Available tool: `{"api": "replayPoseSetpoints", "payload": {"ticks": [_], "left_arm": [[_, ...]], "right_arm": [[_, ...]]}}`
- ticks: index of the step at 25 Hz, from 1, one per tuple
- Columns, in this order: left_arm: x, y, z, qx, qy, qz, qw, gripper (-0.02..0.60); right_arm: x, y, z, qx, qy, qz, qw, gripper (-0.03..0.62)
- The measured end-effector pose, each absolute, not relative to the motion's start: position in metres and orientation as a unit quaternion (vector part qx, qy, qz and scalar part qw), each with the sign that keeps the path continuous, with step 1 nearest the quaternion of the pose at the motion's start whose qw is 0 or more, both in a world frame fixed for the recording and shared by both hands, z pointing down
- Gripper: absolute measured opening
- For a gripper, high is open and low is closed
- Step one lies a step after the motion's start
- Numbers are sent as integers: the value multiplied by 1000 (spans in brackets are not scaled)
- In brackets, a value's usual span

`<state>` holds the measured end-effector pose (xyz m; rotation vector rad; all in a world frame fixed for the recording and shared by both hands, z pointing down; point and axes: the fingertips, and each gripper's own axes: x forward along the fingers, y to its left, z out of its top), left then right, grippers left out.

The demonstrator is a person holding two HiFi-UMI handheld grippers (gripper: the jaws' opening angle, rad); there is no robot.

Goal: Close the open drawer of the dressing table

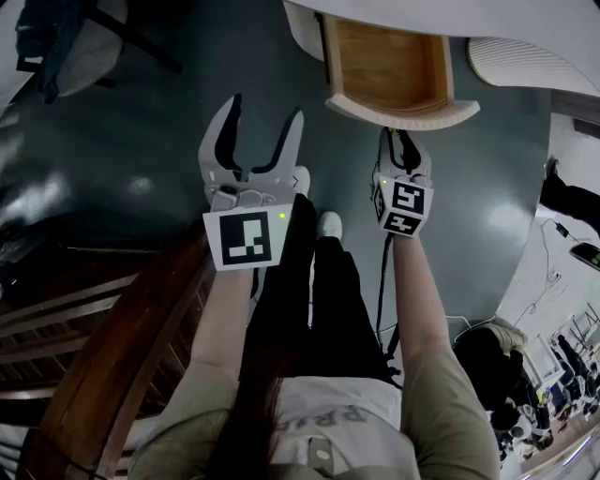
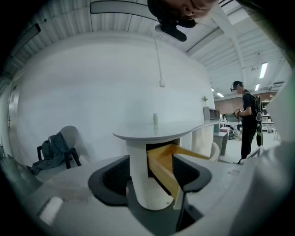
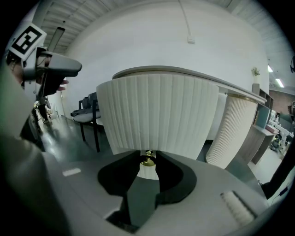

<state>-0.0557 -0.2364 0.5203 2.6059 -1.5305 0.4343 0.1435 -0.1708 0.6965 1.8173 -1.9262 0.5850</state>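
In the head view, the drawer (image 1: pixel 389 61) is seen pulled out from under the top edge of the dressing table (image 1: pixel 441 17), its wooden inside bare and its white ribbed front (image 1: pixel 403 112) turned toward the person. The right gripper (image 1: pixel 401 139) is held at the middle of that front, with its jaws drawn close together. The left gripper (image 1: pixel 265 127) is held well apart from the drawer, over the dark floor (image 1: pixel 122 159), with its jaws spread wide and nothing between them. A white shoe (image 1: pixel 329 223) is seen below the two grippers.

In the left gripper view, the jaws are shown wide apart and empty. Beyond them the round pedestal of the dressing table is seen, with the drawer standing out of it at an angle just under the tabletop. A small pale bottle (image 2: pixel 156 119) is set near the back edge of the tabletop. A chair (image 2: pixel 69 138) with a bag on it is placed at the left, and a person (image 2: pixel 246 120) is seen standing far off at the right.

In the right gripper view, the ribbed front fills the middle, and a small brass knob (image 3: pixel 148 160) at its lower edge is clamped between the narrowed jaws. The left gripper is seen at the upper left.
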Motion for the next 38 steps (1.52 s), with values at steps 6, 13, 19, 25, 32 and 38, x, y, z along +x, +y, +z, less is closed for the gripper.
{"api": "replayPoseSetpoints", "payload": {"ticks": [6, 13, 19, 25, 32, 38], "left_arm": [[-62, -234, 524, 850, -503, 142, 57, 304], [-65, -238, 525, 850, -504, 142, 57, 303], [-64, -241, 527, 852, -504, 138, 46, 303], [-61, -243, 530, 853, -507, 122, 33, 304], [-59, -245, 544, 854, -508, 111, 14, 303], [-59, -249, 564, 851, -513, 108, 17, 304]], "right_arm": [[144, -181, 695, 658, -691, 209, 214, 110], [146, -190, 698, 662, -687, 212, 214, 110], [148, -207, 696, 664, -692, 196, 204, 110], [149, -224, 694, 671, -695, 174, 190, 110], [150, -244, 690, 675, -705, 145, 160, 110], [151, -253, 685, 678, -711, 123, 140, 110]]}}
